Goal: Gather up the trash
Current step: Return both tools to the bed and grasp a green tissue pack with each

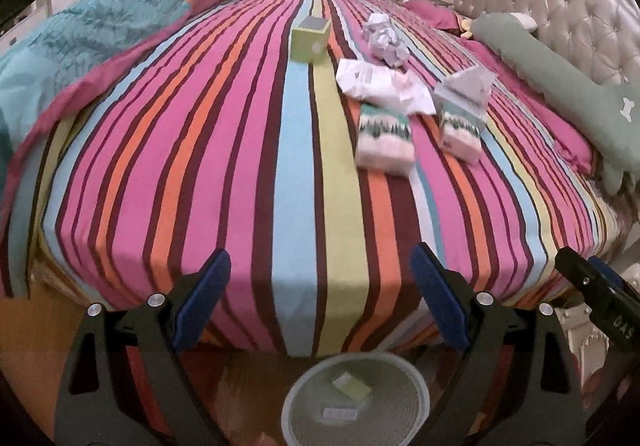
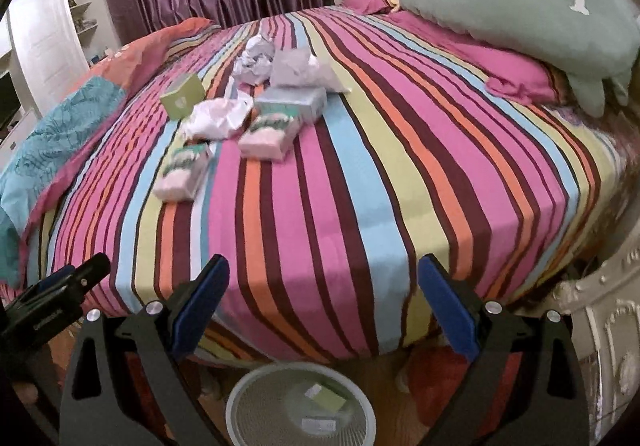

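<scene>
The trash sits well ahead of my claws on the striped bed: crumpled paper, a white wrapper, two tissue packs and a green box. The mesh bin lies just below my left claw, fingers apart and empty. My right claw is likewise spread, holding nothing.

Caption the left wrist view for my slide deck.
Open left claw faces trash on striped bed, bin below.
</scene>
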Motion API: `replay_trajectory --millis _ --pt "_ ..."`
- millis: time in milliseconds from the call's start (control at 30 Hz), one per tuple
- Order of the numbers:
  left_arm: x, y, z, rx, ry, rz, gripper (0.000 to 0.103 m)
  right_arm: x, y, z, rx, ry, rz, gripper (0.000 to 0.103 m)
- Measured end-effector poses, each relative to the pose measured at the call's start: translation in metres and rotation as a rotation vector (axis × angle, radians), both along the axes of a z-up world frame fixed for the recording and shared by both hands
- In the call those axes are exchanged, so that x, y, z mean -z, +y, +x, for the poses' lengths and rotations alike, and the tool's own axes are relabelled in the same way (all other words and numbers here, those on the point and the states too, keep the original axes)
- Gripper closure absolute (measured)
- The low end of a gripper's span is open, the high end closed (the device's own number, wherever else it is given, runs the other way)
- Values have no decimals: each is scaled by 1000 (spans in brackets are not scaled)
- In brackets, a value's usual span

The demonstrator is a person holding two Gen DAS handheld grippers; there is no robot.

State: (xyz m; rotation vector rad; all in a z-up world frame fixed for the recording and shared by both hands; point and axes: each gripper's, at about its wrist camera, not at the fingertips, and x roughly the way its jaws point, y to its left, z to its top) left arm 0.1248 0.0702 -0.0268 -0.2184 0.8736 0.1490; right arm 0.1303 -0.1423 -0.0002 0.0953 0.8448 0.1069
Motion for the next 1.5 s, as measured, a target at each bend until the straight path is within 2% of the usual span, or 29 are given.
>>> replay_trajectory --millis 400,733,833,1000,1133,1300,1500 --pt "-1 -7 52 38 0 32 14 -7 18 47 -46 -16 -14 12" --pt "4 -17 86 68 13 63 14 -1 40 85 -84 13 -10 12" --pt "8 -19 98 76 24 58 14 3 47 99 -92 27 -9 12" --pt "20 -27 115 113 48 114 14 13 51 126 -83 71 5 12" --pt "27 -31 128 139 56 103 14 22 53 145 -90 97 11 12" --pt "29 -36 144 143 60 144 14 31 60 162 -115 114 -10 12" --pt "36 -36 160 141 86 149 14 40 65 177 -114 127 -54 13"
